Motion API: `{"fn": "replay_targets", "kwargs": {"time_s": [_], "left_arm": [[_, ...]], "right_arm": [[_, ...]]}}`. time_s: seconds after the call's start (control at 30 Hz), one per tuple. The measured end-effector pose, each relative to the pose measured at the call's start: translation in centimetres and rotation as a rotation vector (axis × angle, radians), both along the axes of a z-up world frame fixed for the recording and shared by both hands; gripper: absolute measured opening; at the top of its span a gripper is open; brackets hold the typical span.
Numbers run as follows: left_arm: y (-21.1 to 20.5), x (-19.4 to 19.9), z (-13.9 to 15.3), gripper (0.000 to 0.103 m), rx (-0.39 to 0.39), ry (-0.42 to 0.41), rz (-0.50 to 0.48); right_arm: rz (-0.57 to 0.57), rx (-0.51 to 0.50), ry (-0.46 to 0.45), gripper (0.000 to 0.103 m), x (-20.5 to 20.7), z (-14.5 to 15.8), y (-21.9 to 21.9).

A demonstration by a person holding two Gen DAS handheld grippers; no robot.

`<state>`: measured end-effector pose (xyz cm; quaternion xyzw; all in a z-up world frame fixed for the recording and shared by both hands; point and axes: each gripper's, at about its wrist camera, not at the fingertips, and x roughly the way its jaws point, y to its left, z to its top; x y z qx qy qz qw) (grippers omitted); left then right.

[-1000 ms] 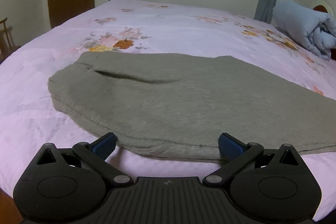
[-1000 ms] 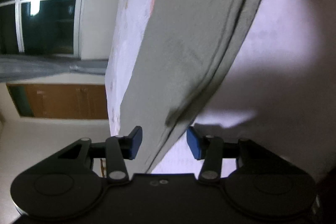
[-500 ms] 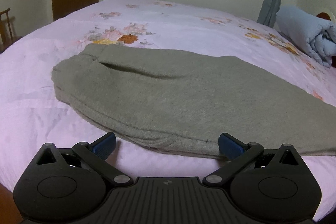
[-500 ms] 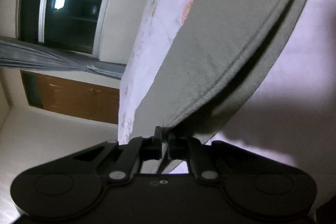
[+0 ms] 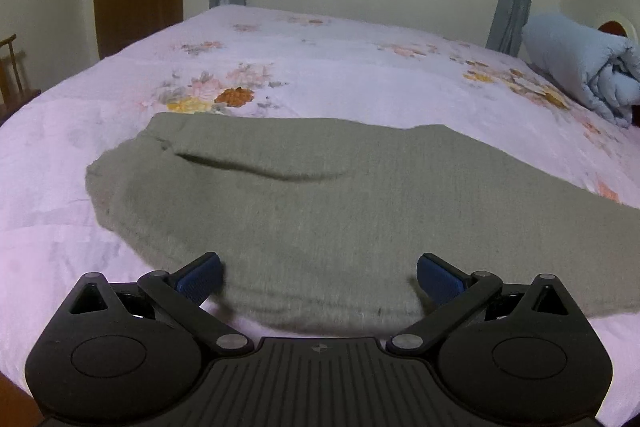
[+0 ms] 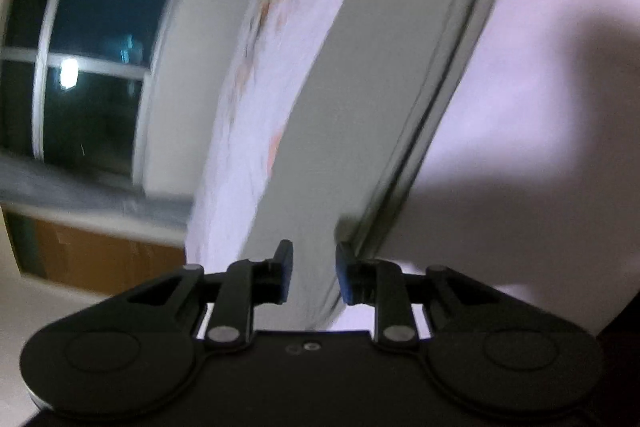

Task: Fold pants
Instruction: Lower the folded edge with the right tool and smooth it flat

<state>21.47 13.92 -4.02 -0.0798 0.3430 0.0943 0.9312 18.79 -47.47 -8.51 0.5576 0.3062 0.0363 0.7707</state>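
The pants (image 5: 320, 211) lie flat across the middle of the left wrist view, on the bed (image 5: 60, 187), running from centre left off to the right edge. The left claw (image 5: 318, 277) sits at the bottom of that frame, spread wide and released; the near hem of the pants lies between its blue pads (image 5: 198, 277), which do not press on it.

In the blurred, sideways right wrist view the pants (image 6: 380, 87) run from the top right down to the bottom centre. The right claw (image 6: 314, 277) has just been opening and now stands narrowly apart, with the pants' end in the gap. Its pads (image 6: 284, 277) are clear of the cloth.
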Motion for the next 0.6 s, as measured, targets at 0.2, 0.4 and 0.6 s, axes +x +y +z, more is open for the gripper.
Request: {"fn": "replay_targets", "kwargs": {"time_s": [0.2,0.4,0.6], "left_arm": [[0.4,1.4,-1.1,0.103,0.020,0.055,0.003],[0.4,1.5,-2.2,0.103,0.017,0.077,-0.011],[0.2,1.5,-2.3,0.103,0.023,0.083,-0.008]], "right_arm": [[-0.173,0.071,0.036,0.041,-1.5,-1.5,-5.0],[-0.288,0.032,-0.001,0.048,-0.4,-1.7,-6.4],[-0.250,0.052,0.012,0.001,2.3,-3.0,-7.6]]}}
